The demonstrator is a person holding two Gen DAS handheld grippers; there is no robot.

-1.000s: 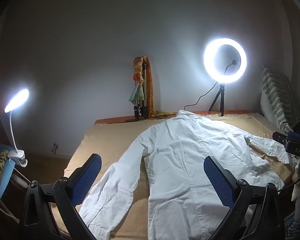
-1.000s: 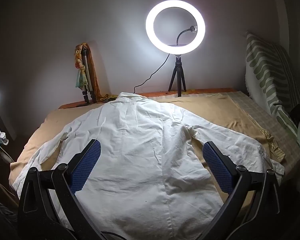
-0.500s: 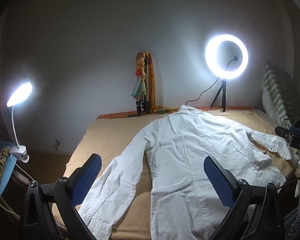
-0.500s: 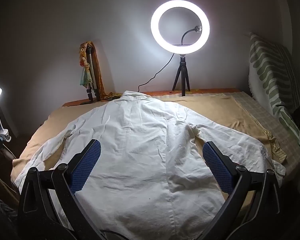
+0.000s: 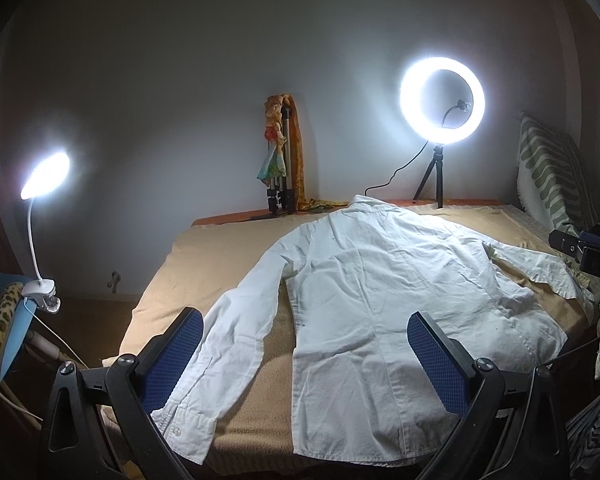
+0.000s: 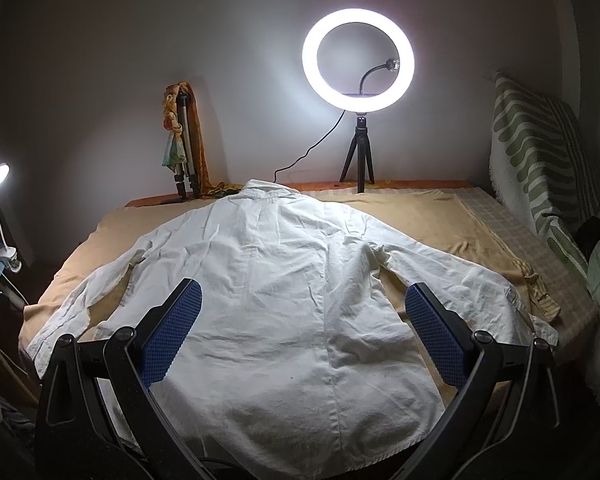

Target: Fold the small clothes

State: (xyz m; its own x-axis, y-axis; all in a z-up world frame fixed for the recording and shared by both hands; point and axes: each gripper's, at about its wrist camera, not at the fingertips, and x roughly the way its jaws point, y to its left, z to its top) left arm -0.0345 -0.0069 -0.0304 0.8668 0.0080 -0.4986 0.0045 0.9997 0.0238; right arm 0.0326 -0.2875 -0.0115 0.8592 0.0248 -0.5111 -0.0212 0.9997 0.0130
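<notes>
A white long-sleeved shirt point(image 5: 380, 300) lies flat, back up, on a tan bedcover point(image 5: 220, 256), collar toward the far wall and both sleeves spread out. My left gripper point(image 5: 304, 356) is open and empty, hovering above the shirt's left sleeve point(image 5: 228, 340) and hem. My right gripper point(image 6: 304, 328) is open and empty above the lower middle of the shirt point(image 6: 284, 280). The right gripper's body also shows at the right edge of the left wrist view point(image 5: 588, 252).
A lit ring light on a small tripod point(image 6: 358, 60) and a folded tripod with a cloth point(image 6: 182, 140) stand at the bed's far edge by the wall. A clip lamp point(image 5: 44, 176) shines at the left. A green striped cushion point(image 6: 540, 152) leans at the right.
Both views have shifted: the ring light and the shirt have slid rightward in each view. The shirt lies unmoved and both grippers stay open.
</notes>
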